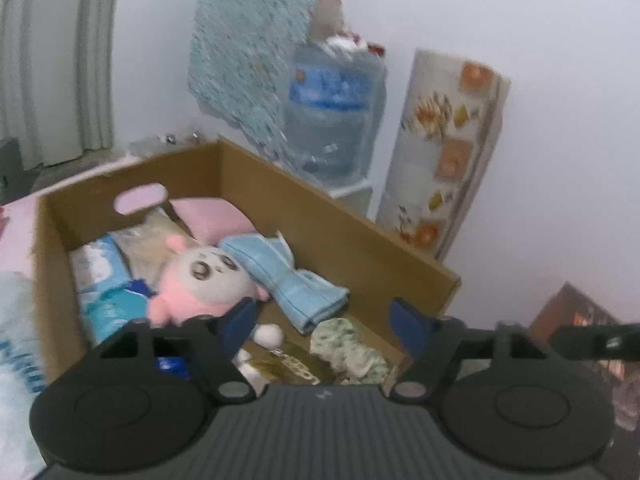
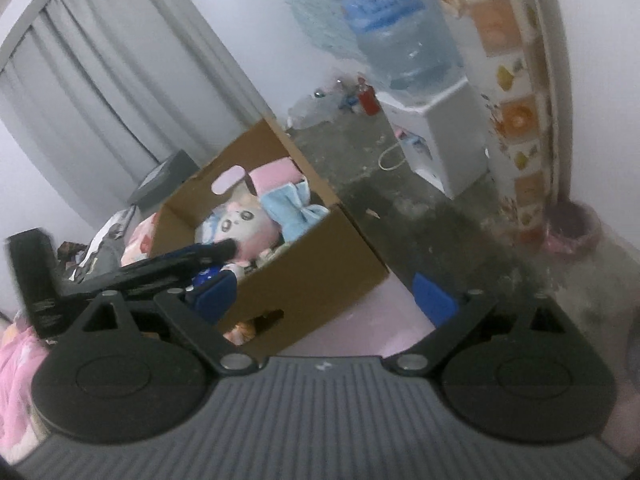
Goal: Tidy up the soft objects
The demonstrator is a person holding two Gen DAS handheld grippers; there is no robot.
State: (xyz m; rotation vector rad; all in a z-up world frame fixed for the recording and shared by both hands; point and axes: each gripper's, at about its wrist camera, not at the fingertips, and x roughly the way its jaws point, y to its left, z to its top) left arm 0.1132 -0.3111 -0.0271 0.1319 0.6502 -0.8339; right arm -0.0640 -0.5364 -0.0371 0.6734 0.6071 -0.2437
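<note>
Pink plush toy point(image 1: 200, 280) in open cardboard box point(image 1: 340, 236) beside folded blue towel point(image 1: 280, 276), box on pink bed point(image 2: 360, 320), left gripper point(image 1: 324, 320) and right gripper point(image 2: 324, 296) jaws spread and empty, water dispenser point(image 2: 444, 136) on stained concrete floor point(image 2: 420, 216), grey curtains point(image 2: 120, 88) behind.

The cardboard box point(image 1: 360, 236) is open-topped, its floor crowded by the plush toy point(image 1: 200, 276).

Left tool point(image 1: 325, 322): dark grey ribbed housing, two round black discs either side, black linkage arms on silver pivot screws, blue fingertip pads point(image 1: 404, 316). Right tool point(image 2: 326, 296): same ribbed grey body with small pale mark at centre, black discs, silver screws, blue pads point(image 2: 434, 298).
</note>
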